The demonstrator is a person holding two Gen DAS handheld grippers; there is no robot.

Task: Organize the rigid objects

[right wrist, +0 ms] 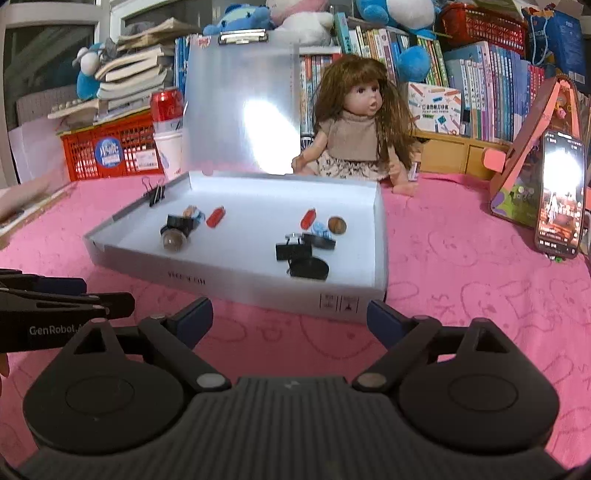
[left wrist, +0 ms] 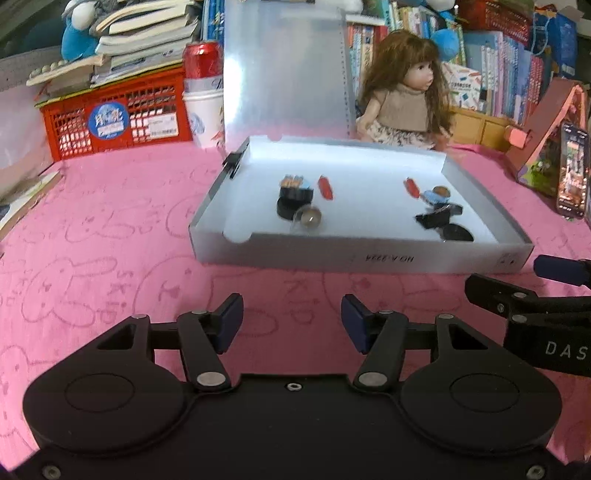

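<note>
Item: shallow white box (right wrist: 236, 280), lid up, on the pink surface (right wrist: 461, 295) before a doll (right wrist: 356, 129). We count inside two red pieces (right wrist: 215, 216), two marbles (right wrist: 337, 224) and black clips (right wrist: 291, 251), in two loose clusters. Our left gripper (left wrist: 291, 321) fingers stand apart, empty; our right gripper (right wrist: 290, 319) fingers stand wide, empty, just short of the box.

A cluttered room behind a pink-covered table

The pink cloth (right wrist: 461, 266) carries faint cartoon outlines. Behind it stand rows of books (right wrist: 491, 88), a leaning pile of books (left wrist: 147, 33) on a red crate (left wrist: 114, 118), blue plush toys (right wrist: 240, 18) and a long-haired doll (right wrist: 358, 125); a lit phone (right wrist: 561, 192) stands at the right.
</note>
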